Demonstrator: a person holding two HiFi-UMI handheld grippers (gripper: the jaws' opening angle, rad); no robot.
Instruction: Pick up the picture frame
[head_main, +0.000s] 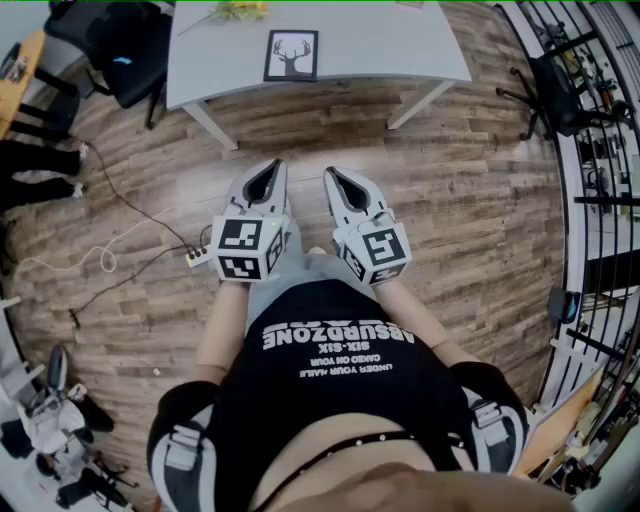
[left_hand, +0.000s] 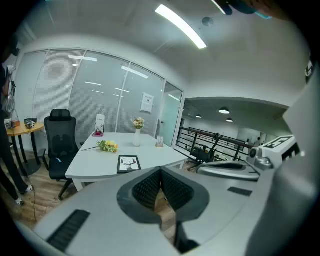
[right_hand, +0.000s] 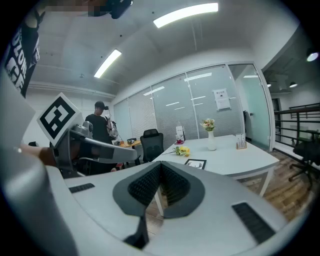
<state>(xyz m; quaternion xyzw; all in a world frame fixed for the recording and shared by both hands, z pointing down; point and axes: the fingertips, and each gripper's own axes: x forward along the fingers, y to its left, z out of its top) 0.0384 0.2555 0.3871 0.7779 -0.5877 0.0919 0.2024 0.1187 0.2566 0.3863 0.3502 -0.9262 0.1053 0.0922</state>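
So I'm looking at the white table (head_main: 400, 50), sitting ahead of me on the wood floor (head_main: 470, 190). I'm holding the left gripper (head_main: 268, 168) and right gripper (head_main: 336, 175) side by side, well short of the table's near edge. Both are keeping their jaws pressed together and gripping nothing. The picture frame (head_main: 291, 55) with the deer print is lying flat on the table near that edge, and yellow flowers (head_main: 240, 10) are lying farther back.

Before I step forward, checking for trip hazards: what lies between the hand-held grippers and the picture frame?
Head view: only bare wood floor, then the white table's near edge and bare tabletop up to the picture frame.
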